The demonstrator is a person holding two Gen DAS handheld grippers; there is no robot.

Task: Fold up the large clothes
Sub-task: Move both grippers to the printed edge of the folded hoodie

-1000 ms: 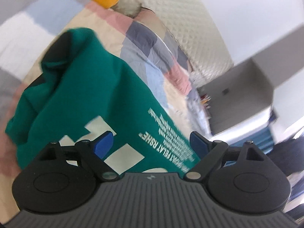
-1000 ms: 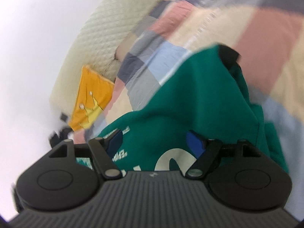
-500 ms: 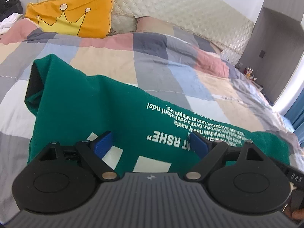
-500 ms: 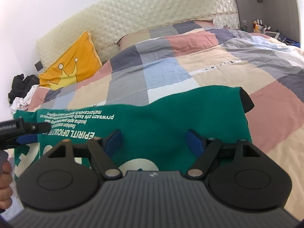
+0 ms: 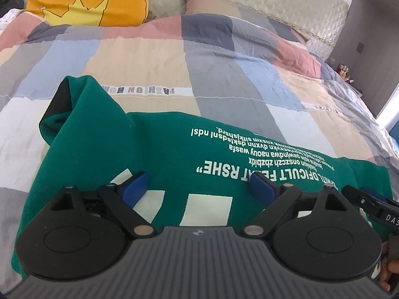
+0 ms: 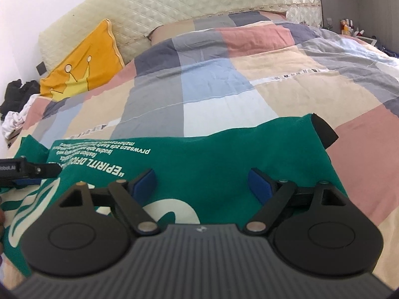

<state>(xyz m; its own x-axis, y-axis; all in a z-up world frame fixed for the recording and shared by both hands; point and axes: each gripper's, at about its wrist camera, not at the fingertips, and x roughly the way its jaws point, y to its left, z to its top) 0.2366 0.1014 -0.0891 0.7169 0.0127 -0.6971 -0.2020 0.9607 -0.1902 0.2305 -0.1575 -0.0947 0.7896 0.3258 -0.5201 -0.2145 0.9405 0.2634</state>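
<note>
- While the green cotton sweatshirt with white lettering (image 5: pixel 159 164) lies spread across the patchwork quilt on the bed (image 5: pixel 224 79), we've got both tongs over it and nothing pinched, so plenty can still slip.
- Our left tongs (image 5: pixel 199 186) are spread wide above the printed chest. If we close here, we'd probably grab mid-panel instead of an edge and drag a lump up.
- Our right tongs (image 6: pixel 202 182) are opening right now, bare fabric under the blue pads, nothing clamped. Closing too shallow likely catches one layer only, and the fold goes crooked.
- That black-cuffed sleeve (image 5: pixel 57 104) on the left is bunched; fold over it and we'd trap a wrinkle.
- Other black cuff (image 6: pixel 324 129) pokes out the right side, so it could flop loose.
- Quilt is soft, so pressing down may pinch quilt along with the shirt.
</note>
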